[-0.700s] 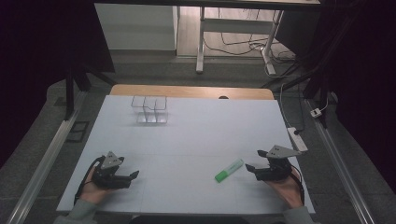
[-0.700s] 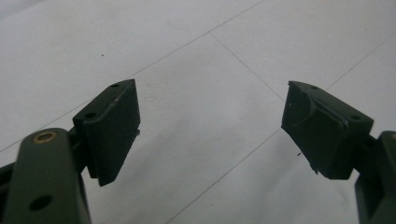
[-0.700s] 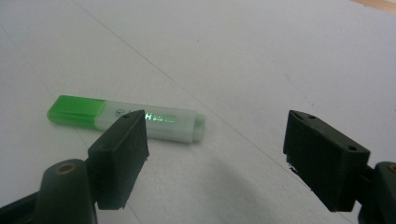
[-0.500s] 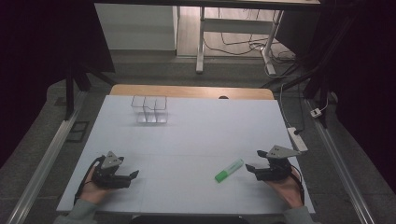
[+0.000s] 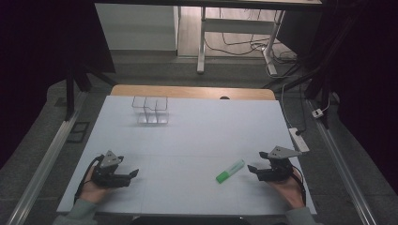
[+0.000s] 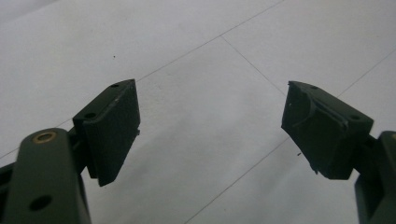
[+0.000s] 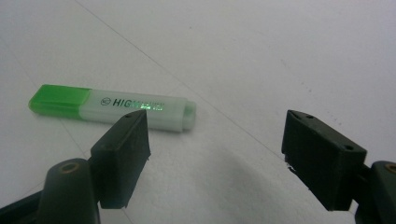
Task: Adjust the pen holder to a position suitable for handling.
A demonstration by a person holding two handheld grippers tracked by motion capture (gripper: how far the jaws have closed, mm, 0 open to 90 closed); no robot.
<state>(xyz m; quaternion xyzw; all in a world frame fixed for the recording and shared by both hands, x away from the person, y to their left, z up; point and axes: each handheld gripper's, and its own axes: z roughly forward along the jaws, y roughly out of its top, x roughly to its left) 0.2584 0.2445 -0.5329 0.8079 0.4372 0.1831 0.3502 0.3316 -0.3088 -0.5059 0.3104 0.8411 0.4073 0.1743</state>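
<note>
A white desk (image 5: 197,140) seen from above, with a person seated at its near edge and a hand-held gripper in each hand.

At the near left, the left hand-held gripper (image 5: 133,174) rests low over the desk, pointing toward the middle. In the left gripper view its two black jaws are spread wide apart, with nothing between them except bare white surface crossed by thin ruled lines.

At the far left of centre stands a clear plastic organiser (image 5: 150,109) with several upright compartments. It appears empty, though the walls are transparent and small, so this is hard to confirm.

Right of centre, near the front, a green highlighter (image 5: 230,170) lies flat on the desk, its cap on, angled diagonally.

At the near right, the right hand-held gripper (image 5: 250,168) points at the highlighter and sits just beside its nearer end. In the right gripper view its jaws are also spread wide, empty, with the highlighter (image 7: 112,108) lying just beyond the left jaw, not yet between them.

The work looks to be at its very start: the highlighter is untouched. Closing on it, lifting it and probably carrying it to the organiser all appear left to do.
</note>
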